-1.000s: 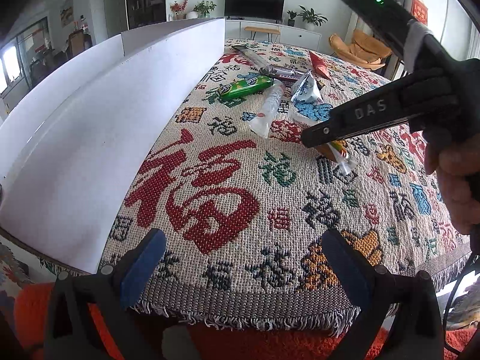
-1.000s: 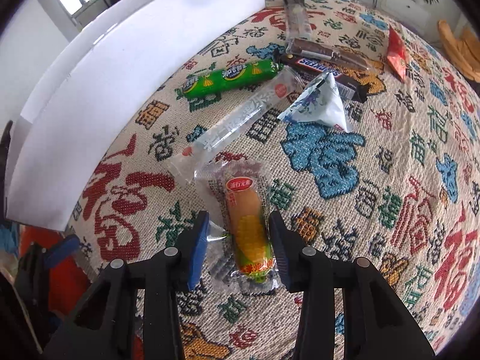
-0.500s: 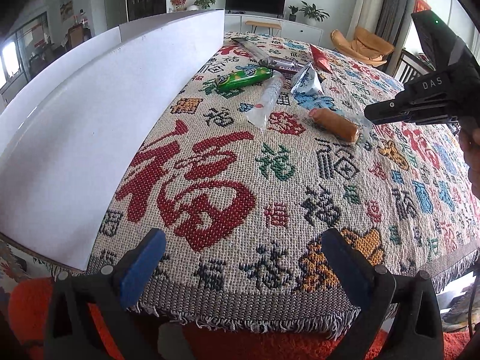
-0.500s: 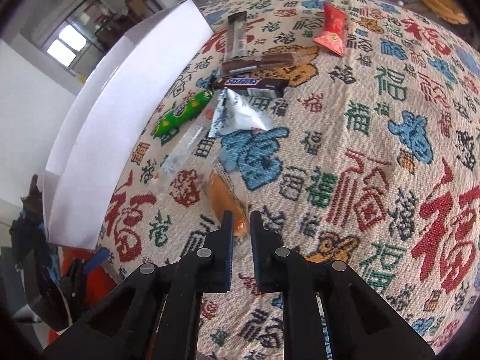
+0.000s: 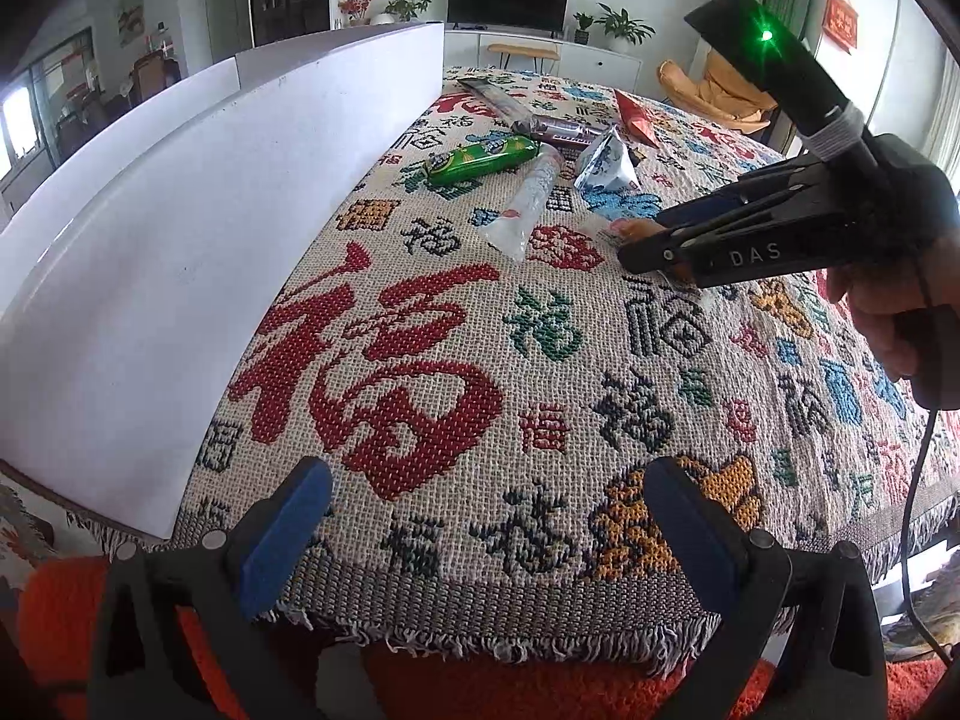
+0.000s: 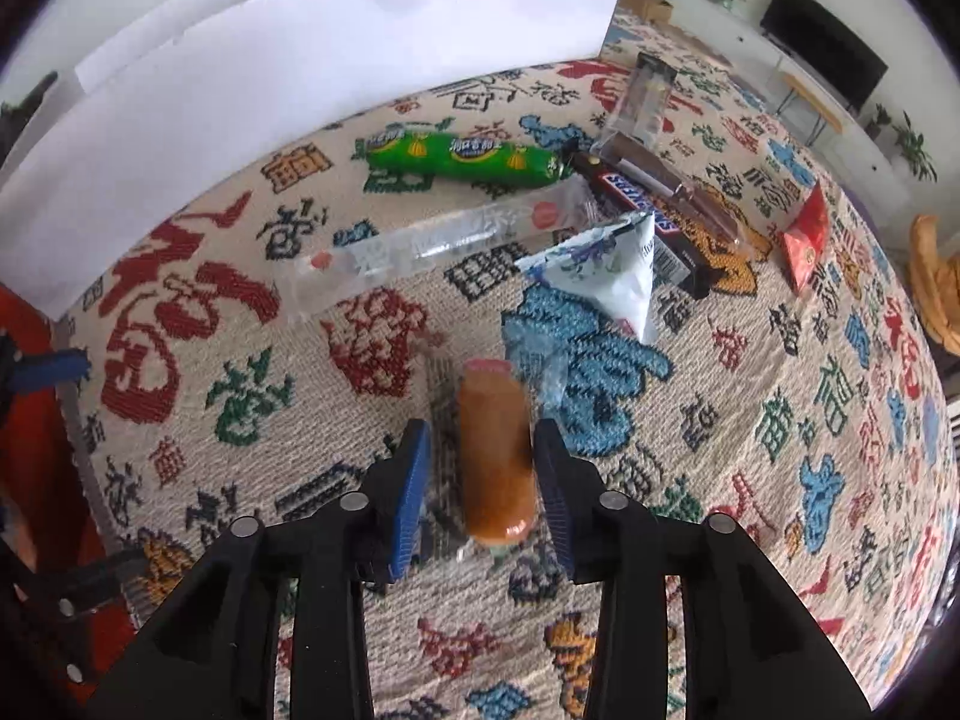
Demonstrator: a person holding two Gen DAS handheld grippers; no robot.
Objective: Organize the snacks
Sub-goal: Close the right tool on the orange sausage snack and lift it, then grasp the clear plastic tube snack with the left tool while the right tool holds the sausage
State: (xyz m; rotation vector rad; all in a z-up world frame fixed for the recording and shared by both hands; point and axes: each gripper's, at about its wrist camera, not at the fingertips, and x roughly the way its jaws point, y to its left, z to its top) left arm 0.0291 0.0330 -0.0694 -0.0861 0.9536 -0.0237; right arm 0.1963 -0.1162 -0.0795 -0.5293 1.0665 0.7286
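An orange sausage in a clear wrapper (image 6: 495,468) lies on the patterned cloth (image 6: 780,480). My right gripper (image 6: 480,429) straddles it from above. Its jaws are opening: the left pad stands off the sausage over the loose wrapper, and the right pad is right beside it. In the left wrist view the right gripper (image 5: 636,246) points down at the cloth, with an end of the sausage (image 5: 636,229) showing behind its tip. My left gripper (image 5: 489,480) hangs open and empty over the cloth's near fringe.
Beyond the sausage lie a clear long packet (image 6: 432,240), a green sausage (image 6: 462,157), a white triangular pouch (image 6: 606,264), a Snickers bar (image 6: 636,198), a brown bar (image 6: 678,180) and a red packet (image 6: 807,237). A tall white board (image 6: 300,60) walls off the left side.
The right gripper shut and pulled back, then came down again with its jaws apart around the sausage. The sausage now shows its plain side. The left gripper stayed put.
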